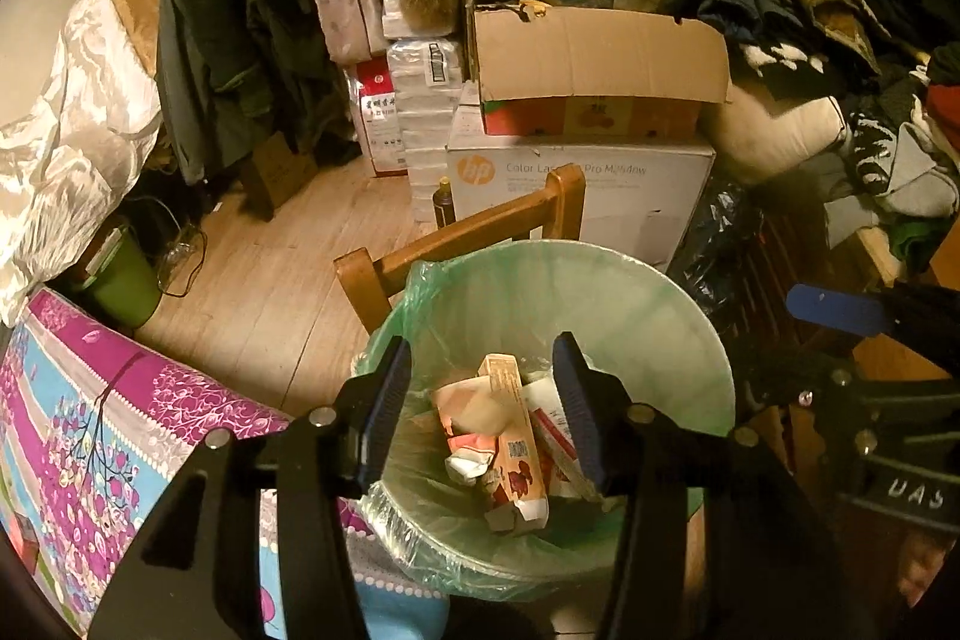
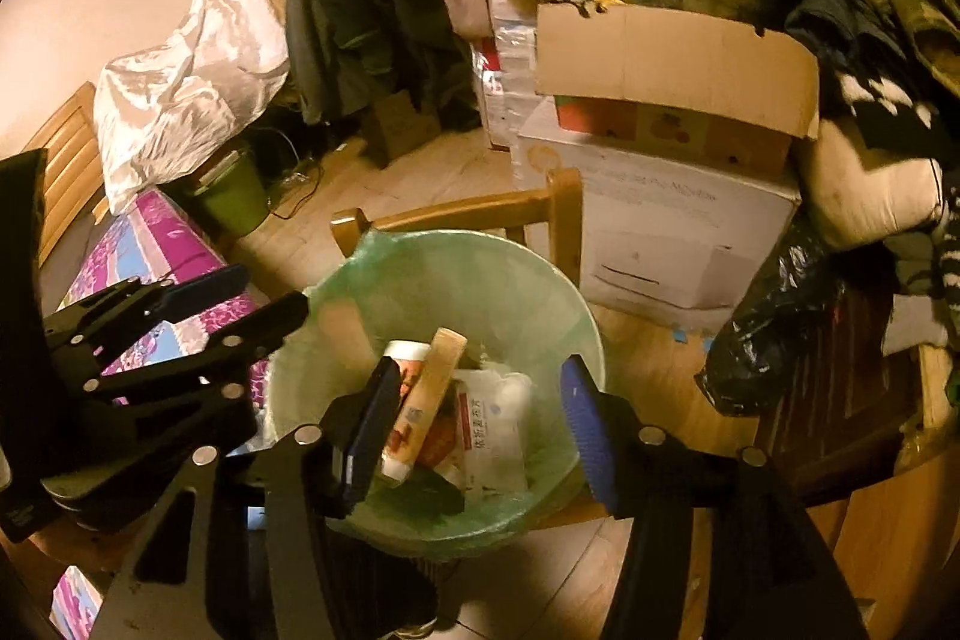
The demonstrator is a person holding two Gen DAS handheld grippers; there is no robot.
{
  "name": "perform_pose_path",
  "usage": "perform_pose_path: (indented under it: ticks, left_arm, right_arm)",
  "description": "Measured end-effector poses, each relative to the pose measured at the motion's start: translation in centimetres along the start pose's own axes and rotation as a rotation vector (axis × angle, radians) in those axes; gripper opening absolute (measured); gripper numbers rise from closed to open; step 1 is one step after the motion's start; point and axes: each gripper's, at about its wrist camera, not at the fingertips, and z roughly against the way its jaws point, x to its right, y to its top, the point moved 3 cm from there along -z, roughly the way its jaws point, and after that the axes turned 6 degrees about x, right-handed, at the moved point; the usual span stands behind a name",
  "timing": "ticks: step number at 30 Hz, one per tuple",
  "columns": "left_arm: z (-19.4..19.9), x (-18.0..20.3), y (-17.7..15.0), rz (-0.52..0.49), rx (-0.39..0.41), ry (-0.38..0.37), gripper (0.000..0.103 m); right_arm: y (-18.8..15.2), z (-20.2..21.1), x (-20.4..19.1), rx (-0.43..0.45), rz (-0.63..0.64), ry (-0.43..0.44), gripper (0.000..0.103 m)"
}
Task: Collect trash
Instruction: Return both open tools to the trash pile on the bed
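Both hand-held grippers hang above the round waste bin lined with a pale green plastic bag (image 1: 660, 316), jaws spread and holding nothing. The left hand-held gripper (image 1: 483, 409) frames the trash directly below it: a tall beige carton with red fruit print (image 1: 519, 451) leaning on crumpled white and orange wrappers (image 1: 468, 418). The right hand-held gripper (image 2: 480, 421) sits over the same heap, where a white packet with a red stripe (image 2: 495, 430) lies beside the carton. The bin stands against a wooden chair back (image 1: 456, 235), just beside a bed with a purple floral cover (image 1: 90, 400). Bare wooden floor (image 1: 270, 280) opens to the left; a white printer box (image 1: 600, 196) under an open cardboard box (image 1: 600, 52) closes the far side.
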Motion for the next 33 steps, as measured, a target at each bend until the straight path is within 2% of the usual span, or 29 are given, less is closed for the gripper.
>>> perform_pose_path:
  ticks: [12,17,20,22,24,26,29,33]
  left_arm:
    - [0.7,-0.6,-0.1,0.012,0.011,0.023,0.047]
    - [2.0,-1.7,-0.6,0.043,0.028,0.065,0.047]
    - [3.8,-4.0,-1.7,0.106,0.06,0.149,0.048]
    - [5.0,-5.8,-2.6,0.154,0.069,0.216,0.053]
    - [6.9,-8.3,-4.0,0.211,0.081,0.303,0.056]
    - [9.9,-11.1,-6.2,0.268,0.093,0.394,0.056]
    - [14.3,-14.4,-9.6,0.342,0.109,0.476,0.058]
    - [21.8,-20.0,-17.8,0.481,0.093,0.613,0.058]
  right_arm:
    - [-1.0,0.1,-0.2,0.003,0.014,-0.024,0.058]
    - [-0.7,0.6,-0.1,0.096,-0.017,-0.041,0.058]
    - [-0.4,1.8,-0.7,0.232,-0.042,-0.031,0.058]
    - [-0.2,2.6,-2.0,0.319,-0.028,-0.026,0.058]
    - [-0.1,3.1,-3.9,0.388,-0.008,0.002,0.058]
    - [-0.3,3.4,-6.7,0.434,-0.005,0.067,0.06]
    - [-0.8,3.3,-11.0,0.422,-0.001,0.173,0.063]
    - [-2.9,3.2,-18.5,0.334,0.097,0.321,0.065]
